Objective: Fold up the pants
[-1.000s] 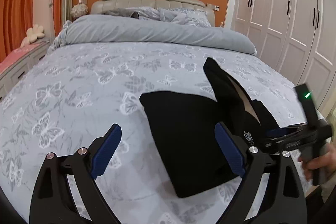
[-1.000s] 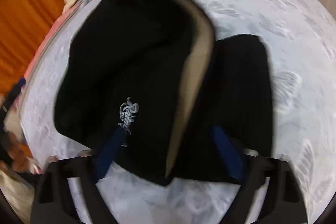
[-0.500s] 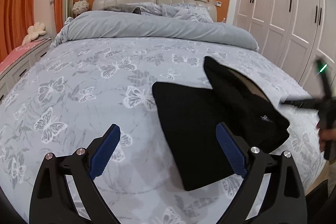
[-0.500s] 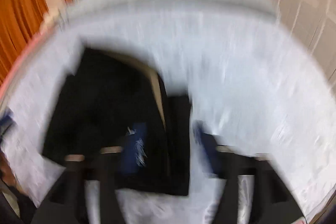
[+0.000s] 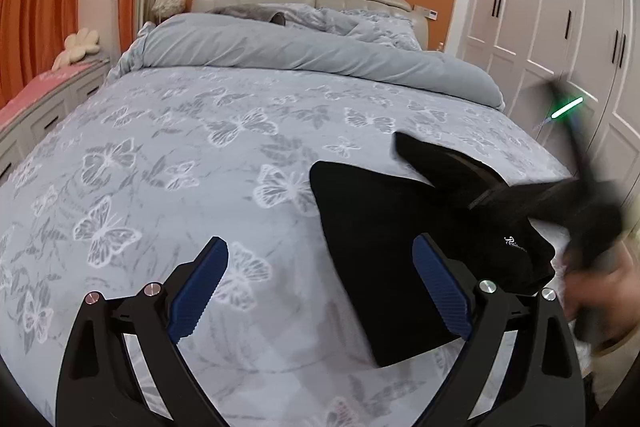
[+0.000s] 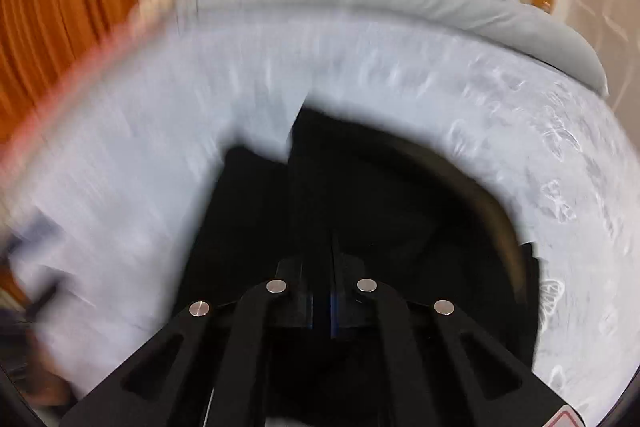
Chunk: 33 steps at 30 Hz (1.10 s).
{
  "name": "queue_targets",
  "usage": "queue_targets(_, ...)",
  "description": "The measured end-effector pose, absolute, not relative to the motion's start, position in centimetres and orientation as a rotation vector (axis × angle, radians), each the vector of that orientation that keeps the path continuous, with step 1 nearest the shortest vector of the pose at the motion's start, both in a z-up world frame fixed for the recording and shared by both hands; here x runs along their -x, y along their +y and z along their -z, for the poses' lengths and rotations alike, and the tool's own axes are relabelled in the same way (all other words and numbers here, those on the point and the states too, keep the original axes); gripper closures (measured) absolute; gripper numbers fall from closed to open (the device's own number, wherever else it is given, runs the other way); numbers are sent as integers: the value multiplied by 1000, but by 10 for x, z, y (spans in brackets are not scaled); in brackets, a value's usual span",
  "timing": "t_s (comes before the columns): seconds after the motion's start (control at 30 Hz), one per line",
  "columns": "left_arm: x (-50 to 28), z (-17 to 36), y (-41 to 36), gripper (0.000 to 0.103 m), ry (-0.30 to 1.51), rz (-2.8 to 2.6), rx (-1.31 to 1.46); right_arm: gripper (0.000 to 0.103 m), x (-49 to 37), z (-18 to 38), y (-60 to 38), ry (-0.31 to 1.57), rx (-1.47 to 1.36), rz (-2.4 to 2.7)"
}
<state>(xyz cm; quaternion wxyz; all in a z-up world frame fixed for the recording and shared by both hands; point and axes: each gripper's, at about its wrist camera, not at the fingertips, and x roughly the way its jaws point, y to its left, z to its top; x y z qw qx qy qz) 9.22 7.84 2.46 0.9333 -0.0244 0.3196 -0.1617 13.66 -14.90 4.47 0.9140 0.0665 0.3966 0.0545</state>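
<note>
The black pants [image 5: 384, 235] lie partly folded on the butterfly-print bed cover, right of centre in the left wrist view, with one corner standing up. My left gripper [image 5: 320, 287] is open and empty, hovering above the cover at the pants' left edge. My right gripper [image 6: 324, 303] has its jaws closed together over the black pants [image 6: 360, 211]; this view is blurred, and the fabric fills the space under the fingers. The right gripper also shows in the left wrist view [image 5: 560, 195], blurred, over the pants' right side.
A rolled grey duvet [image 5: 312, 55] and pillows lie at the head of the bed. White wardrobe doors [image 5: 560, 27] stand to the right. A low bench with a pink cushion [image 5: 44, 87] runs along the left. Orange curtains hang at the left.
My right gripper has swung in over the pants and closed its jaws; it was open a second ago. The left gripper has pulled back a little and stayed open.
</note>
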Motion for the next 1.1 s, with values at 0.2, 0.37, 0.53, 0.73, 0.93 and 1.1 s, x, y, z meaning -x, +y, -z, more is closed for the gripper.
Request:
queue_targets(0.2, -87, -19, 76, 8, 704, 395, 71, 12, -75, -11, -227, 898, -165, 62)
queue_targets(0.37, -72, -8, 49, 7, 735, 456, -6, 22, -26, 12, -282, 873, -378, 64)
queue_targets(0.53, -63, 31, 15, 7, 857, 476, -75, 22, -14, 12, -308, 858, -404, 64)
queue_targets(0.73, -70, 58, -15, 22, 778, 291, -293, 22, -28, 40, -278, 952, -338, 16)
queue_targets(0.93, -102, 63, 4, 66, 870, 271, -126, 78, -62, 47, -251, 959, -209, 5)
queue_targets(1.1, -106, 51, 37, 72, 851, 237, 11, 95, -51, 0, -249, 800, -287, -69)
